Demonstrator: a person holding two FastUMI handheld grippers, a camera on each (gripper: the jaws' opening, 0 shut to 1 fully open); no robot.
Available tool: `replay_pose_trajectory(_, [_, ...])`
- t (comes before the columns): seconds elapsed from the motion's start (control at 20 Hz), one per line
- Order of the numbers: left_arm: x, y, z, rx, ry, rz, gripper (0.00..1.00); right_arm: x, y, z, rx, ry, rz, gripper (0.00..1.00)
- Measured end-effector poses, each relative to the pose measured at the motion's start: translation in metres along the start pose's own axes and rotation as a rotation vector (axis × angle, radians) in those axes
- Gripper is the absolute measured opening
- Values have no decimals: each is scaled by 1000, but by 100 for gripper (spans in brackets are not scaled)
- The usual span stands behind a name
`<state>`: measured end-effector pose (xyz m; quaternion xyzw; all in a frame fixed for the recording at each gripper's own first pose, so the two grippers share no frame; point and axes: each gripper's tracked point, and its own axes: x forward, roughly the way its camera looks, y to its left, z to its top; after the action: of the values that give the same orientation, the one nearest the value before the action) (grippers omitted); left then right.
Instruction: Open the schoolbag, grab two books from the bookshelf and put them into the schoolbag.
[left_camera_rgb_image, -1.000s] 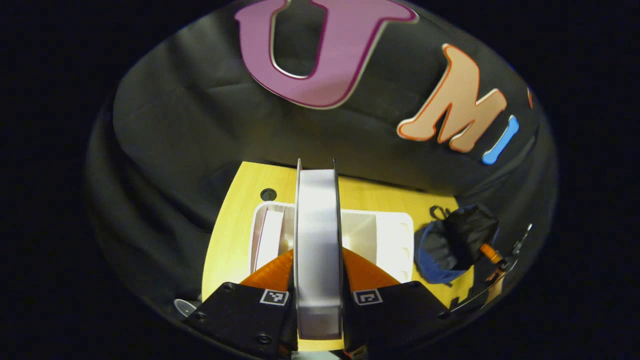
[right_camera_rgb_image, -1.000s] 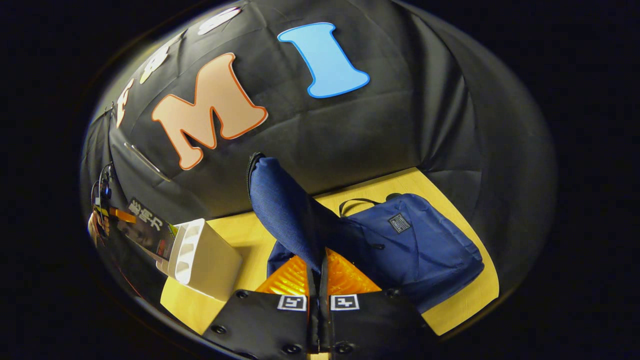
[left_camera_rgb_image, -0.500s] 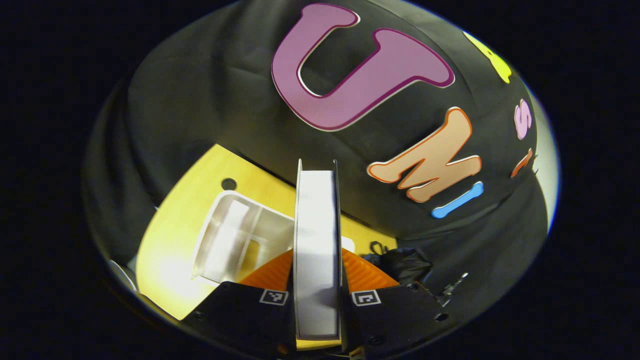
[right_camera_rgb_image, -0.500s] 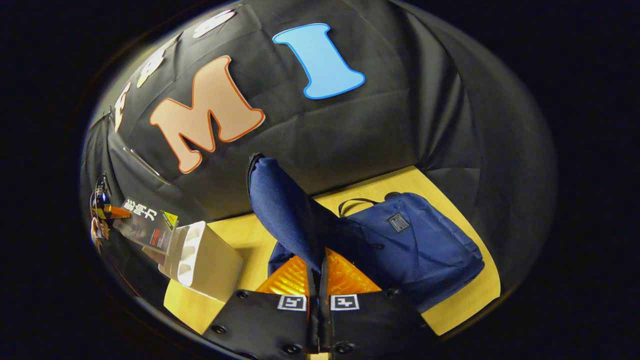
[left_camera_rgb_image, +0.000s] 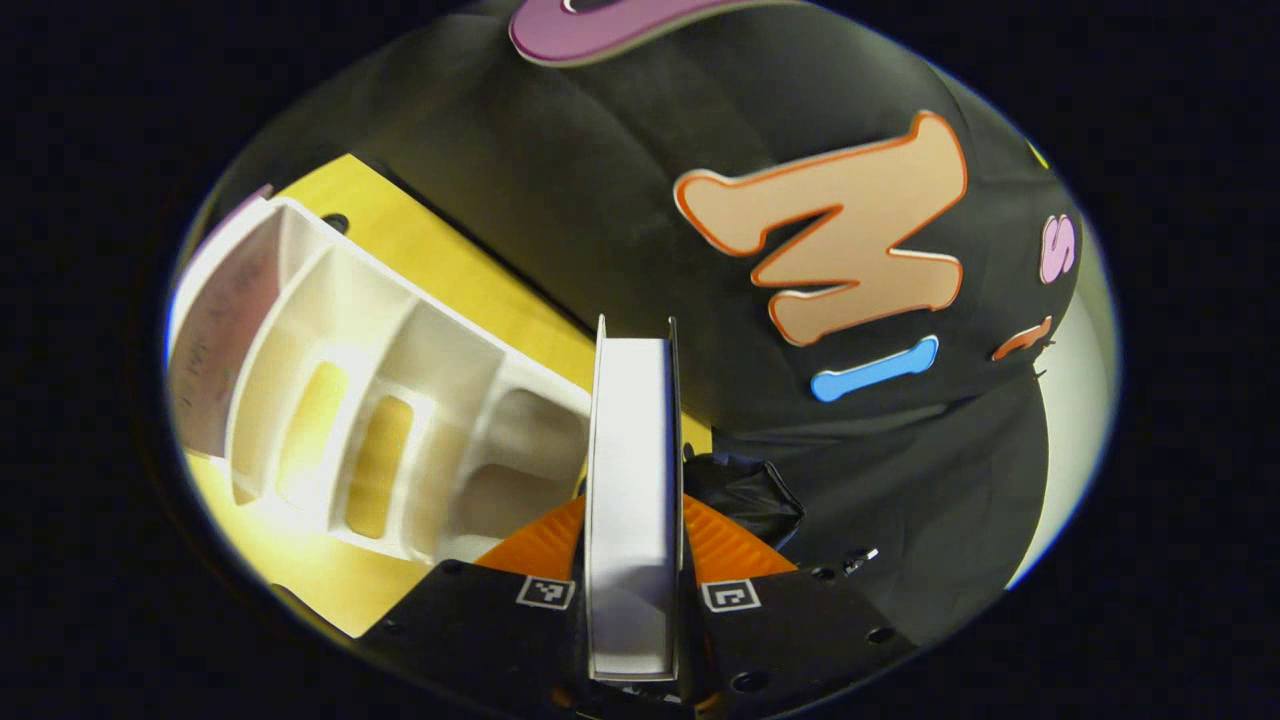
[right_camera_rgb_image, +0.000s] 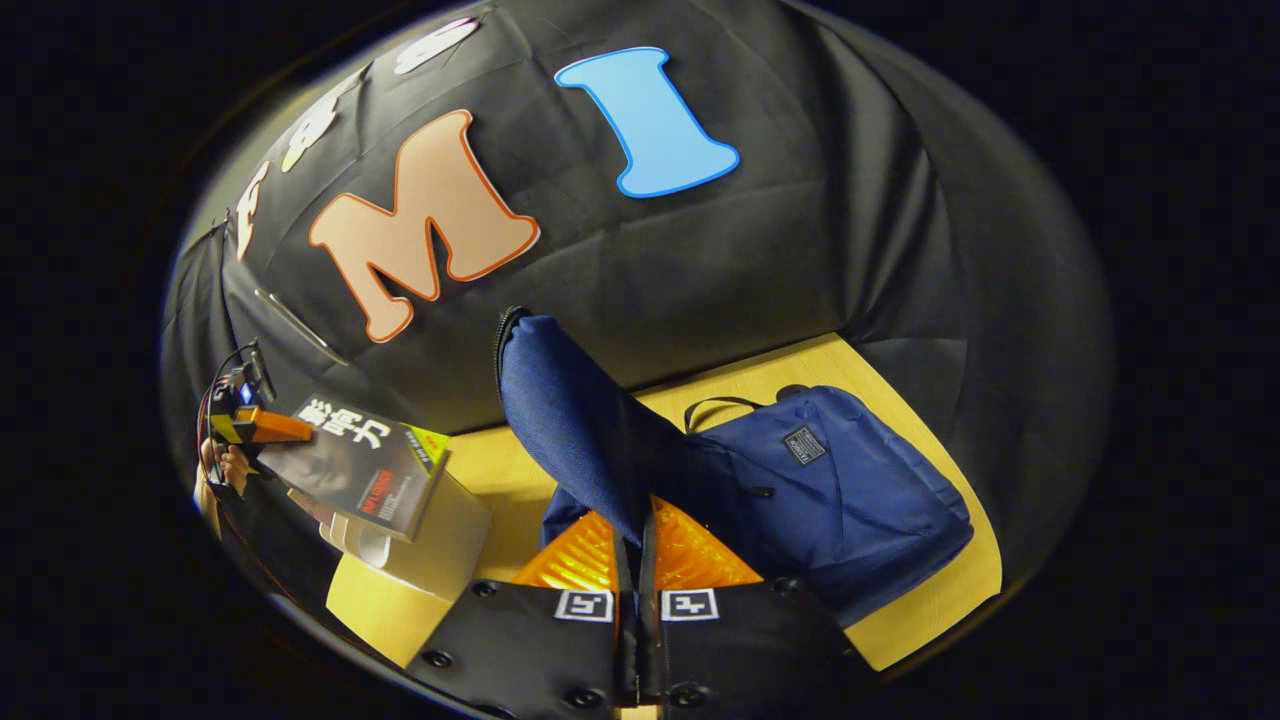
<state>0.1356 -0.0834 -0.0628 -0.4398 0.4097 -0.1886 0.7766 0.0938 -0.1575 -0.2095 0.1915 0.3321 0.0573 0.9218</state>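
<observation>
My left gripper (left_camera_rgb_image: 634, 560) is shut on a thick book (left_camera_rgb_image: 633, 470), seen edge-on with its pale pages toward the camera. In the right gripper view that same book (right_camera_rgb_image: 362, 466) shows its dark cover, held in the air above the white bookshelf (right_camera_rgb_image: 440, 545) by the left gripper (right_camera_rgb_image: 262, 428). My right gripper (right_camera_rgb_image: 637, 560) is shut on the blue schoolbag's flap (right_camera_rgb_image: 570, 420) and holds it lifted. The schoolbag (right_camera_rgb_image: 830, 490) lies on the yellow table (right_camera_rgb_image: 930, 600). In the left gripper view the schoolbag (left_camera_rgb_image: 740, 490) peeks out dark behind the book.
The white bookshelf (left_camera_rgb_image: 370, 400) has several slots, and another book (left_camera_rgb_image: 215, 330) stands in its far left slot. The yellow table (left_camera_rgb_image: 450, 270) has a round hole (left_camera_rgb_image: 336, 222) near its back edge. Black cloth walls surround the table.
My left gripper has carried the book up and out of the bookshelf, tilting and swinging toward the schoolbag. The right gripper has kept the flap raised without moving.
</observation>
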Motion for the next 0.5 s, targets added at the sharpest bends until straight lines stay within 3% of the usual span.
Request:
replay_pose_trajectory(0.25, [78,-37,-39,-22,62,-58,31,-1,0,0,10,-10,8,2])
replay_pose_trajectory(0.5, [148,-45,-85,-48,128,-52,34,-1,1,3,33,-42,12,4])
